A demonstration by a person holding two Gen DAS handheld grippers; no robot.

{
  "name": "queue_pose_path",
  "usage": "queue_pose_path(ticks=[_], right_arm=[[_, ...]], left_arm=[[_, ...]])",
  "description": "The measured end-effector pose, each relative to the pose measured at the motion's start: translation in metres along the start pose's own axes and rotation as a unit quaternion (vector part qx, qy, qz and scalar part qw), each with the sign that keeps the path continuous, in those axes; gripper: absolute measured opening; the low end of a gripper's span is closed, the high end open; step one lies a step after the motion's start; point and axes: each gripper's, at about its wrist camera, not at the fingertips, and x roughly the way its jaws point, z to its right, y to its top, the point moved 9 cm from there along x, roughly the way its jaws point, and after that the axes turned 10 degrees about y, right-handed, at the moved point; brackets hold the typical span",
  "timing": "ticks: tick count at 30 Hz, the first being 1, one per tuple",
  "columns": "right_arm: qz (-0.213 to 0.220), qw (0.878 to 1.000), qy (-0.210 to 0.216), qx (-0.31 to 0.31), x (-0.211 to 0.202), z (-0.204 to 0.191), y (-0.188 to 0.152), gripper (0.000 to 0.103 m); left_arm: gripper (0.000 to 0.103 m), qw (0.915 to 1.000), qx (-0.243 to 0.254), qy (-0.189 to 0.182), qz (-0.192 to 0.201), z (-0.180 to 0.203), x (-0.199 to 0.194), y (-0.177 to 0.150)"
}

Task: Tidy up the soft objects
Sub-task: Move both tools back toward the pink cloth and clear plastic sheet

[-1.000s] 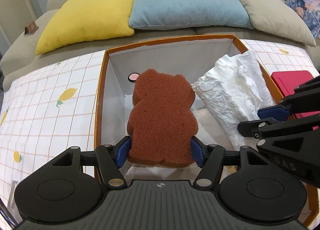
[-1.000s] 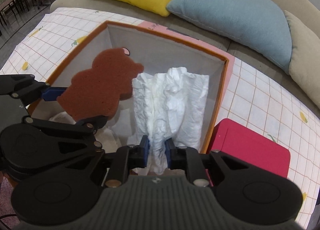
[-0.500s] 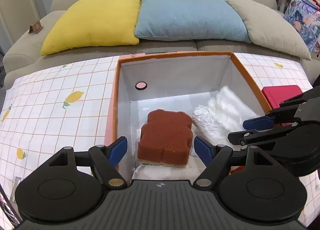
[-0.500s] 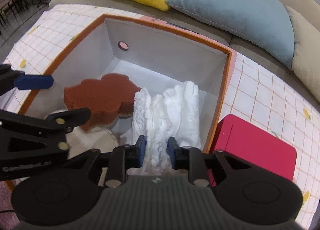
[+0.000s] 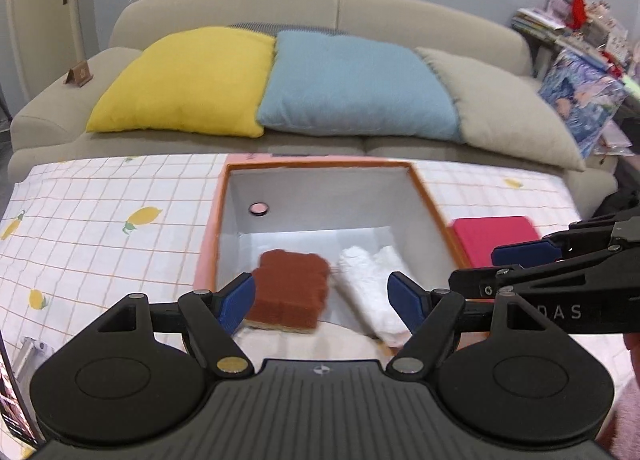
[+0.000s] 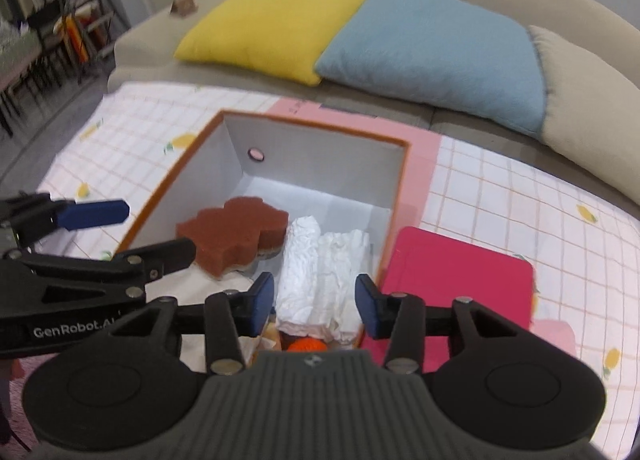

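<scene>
A brown bear-shaped sponge (image 5: 290, 292) (image 6: 236, 238) lies flat on the floor of the orange-rimmed white box (image 5: 320, 195) (image 6: 320, 123). A crumpled white cloth (image 5: 372, 284) (image 6: 320, 268) lies right beside it, on its right. My left gripper (image 5: 322, 302) (image 6: 152, 232) hangs open above the box's near side with nothing between its pads. My right gripper (image 6: 315, 304) (image 5: 492, 268) is above the cloth's near end; its jaws are opening and the pads stand clear of the cloth.
A red flat pad (image 5: 494, 238) (image 6: 456, 292) lies on the lemon-print cloth to the right of the box. Something orange (image 6: 306, 344) peeks out at the box's near end. A sofa with yellow (image 5: 188, 79), blue (image 5: 352, 87) and beige cushions stands behind.
The left gripper let go of the sponge, which dropped flat into the box. The right gripper's jaws parted off the white cloth, now lying in the box. Both grippers rose and drew back.
</scene>
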Motion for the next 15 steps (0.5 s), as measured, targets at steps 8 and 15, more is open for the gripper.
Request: queue_pose_path(ticks=[8,15], right_arm=[[0.075,0.997,-0.004,0.036,-0.059,0.011,-0.037,0.046],[0.125,0.989,-0.05,0.056,-0.101,0.027,-0.093,0.051]], left_arm=[[0.088,0.9965,-0.005,-0.06,0.058,0.042,-0.048,-0.012],[0.088,0.9898,0.012,-0.113,0.086,0.086,-0.07,-0.031]])
